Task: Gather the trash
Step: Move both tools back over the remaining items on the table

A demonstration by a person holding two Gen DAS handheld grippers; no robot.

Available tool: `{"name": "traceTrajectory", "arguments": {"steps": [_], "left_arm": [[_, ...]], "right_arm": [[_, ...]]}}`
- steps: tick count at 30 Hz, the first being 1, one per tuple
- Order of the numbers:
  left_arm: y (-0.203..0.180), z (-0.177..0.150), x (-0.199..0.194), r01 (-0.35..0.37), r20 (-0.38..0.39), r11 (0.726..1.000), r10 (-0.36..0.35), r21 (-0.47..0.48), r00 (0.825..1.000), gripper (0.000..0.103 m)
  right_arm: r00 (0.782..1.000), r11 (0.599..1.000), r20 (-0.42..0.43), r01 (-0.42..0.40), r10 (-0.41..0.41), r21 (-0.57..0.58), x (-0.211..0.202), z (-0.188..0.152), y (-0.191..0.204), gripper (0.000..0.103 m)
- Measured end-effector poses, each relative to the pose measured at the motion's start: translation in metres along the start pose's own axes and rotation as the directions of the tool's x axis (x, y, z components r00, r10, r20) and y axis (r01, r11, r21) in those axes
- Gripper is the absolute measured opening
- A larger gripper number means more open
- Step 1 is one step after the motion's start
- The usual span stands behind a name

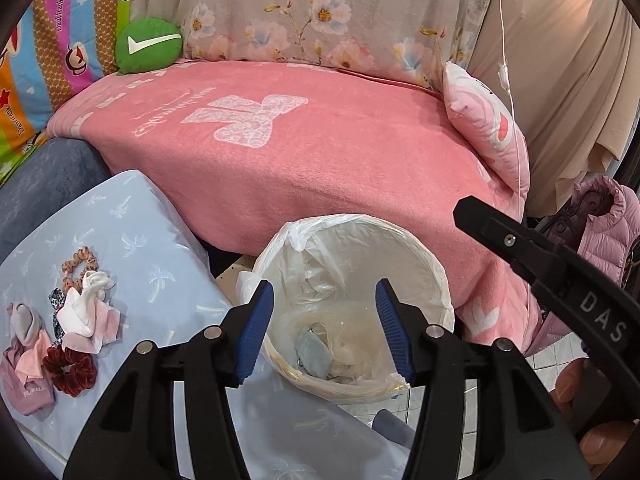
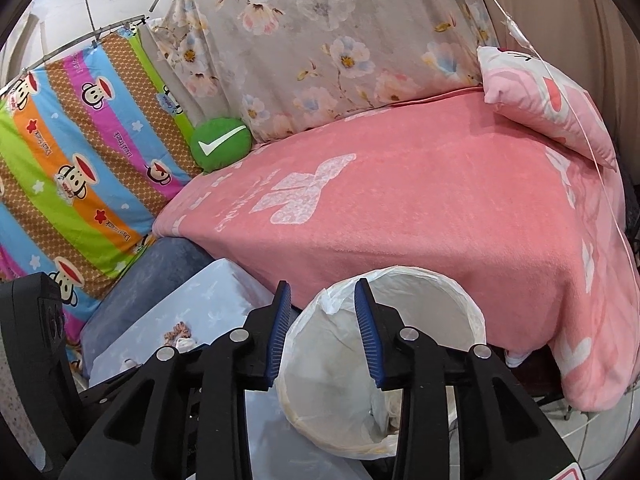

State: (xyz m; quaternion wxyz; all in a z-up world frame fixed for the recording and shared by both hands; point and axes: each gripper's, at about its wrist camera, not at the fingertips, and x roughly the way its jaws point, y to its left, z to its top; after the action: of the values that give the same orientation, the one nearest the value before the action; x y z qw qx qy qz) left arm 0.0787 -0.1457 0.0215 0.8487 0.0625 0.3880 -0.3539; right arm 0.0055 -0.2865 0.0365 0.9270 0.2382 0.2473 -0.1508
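A round bin with a white plastic liner (image 1: 420, 252) stands beside the pink bed; a grey mask and scraps (image 1: 314, 350) lie in its bottom. My left gripper (image 1: 325, 308) is open and empty, hovering over the bin's mouth. Crumpled white and pink tissues (image 1: 86, 312) lie on the light blue pillow (image 1: 160, 248) at lower left, among scrunchies. My right gripper (image 2: 323, 320) is open and empty above the bin's (image 2: 440, 300) left rim; it also shows in the left wrist view (image 1: 520, 244) at right.
A red scrunchie (image 1: 70, 370), a leopard-print scrunchie (image 1: 80, 264) and pink cloth (image 1: 24, 380) lie near the tissues. The pink blanket (image 1: 320, 160) covers the bed, with a pink cushion (image 1: 488, 124) and a green cushion (image 1: 148, 44). A pink jacket (image 1: 600, 232) hangs at right.
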Motion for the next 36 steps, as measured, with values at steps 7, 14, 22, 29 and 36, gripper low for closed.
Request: {"name": "traceTrajectory", "arguments": {"steps": [7, 14, 22, 29, 36], "left_arm": [[0.013, -0.005, -0.007, -0.016, 0.008, 0.999, 0.017, -0.039, 1.0, 0.051], [0.037, -0.019, -0.018, -0.055, 0.012, 0.994, 0.056, -0.096, 0.998, 0.051], [0.076, -0.038, -0.039, -0.124, 0.016, 0.975, 0.129, -0.183, 0.991, 0.057], [0.114, -0.057, -0.063, -0.197, 0.026, 0.947, 0.21, -0.253, 0.977, 0.064], [0.156, -0.082, -0.083, -0.277, 0.01, 0.905, 0.296, -0.322, 0.955, 0.069]], "right_arm": [[1.0, 1.0, -0.011, -0.007, 0.007, -0.016, -0.002, -0.005, 0.008, 0.038], [0.998, 0.998, -0.055, -0.038, 0.035, -0.056, 0.003, -0.018, 0.031, 0.038], [0.991, 0.99, -0.107, -0.093, 0.081, -0.109, 0.01, -0.037, 0.068, 0.039], [0.979, 0.975, -0.167, -0.147, 0.118, -0.167, 0.02, -0.059, 0.108, 0.04], [0.963, 0.955, -0.227, -0.196, 0.145, -0.222, 0.029, -0.086, 0.147, 0.045]]}}
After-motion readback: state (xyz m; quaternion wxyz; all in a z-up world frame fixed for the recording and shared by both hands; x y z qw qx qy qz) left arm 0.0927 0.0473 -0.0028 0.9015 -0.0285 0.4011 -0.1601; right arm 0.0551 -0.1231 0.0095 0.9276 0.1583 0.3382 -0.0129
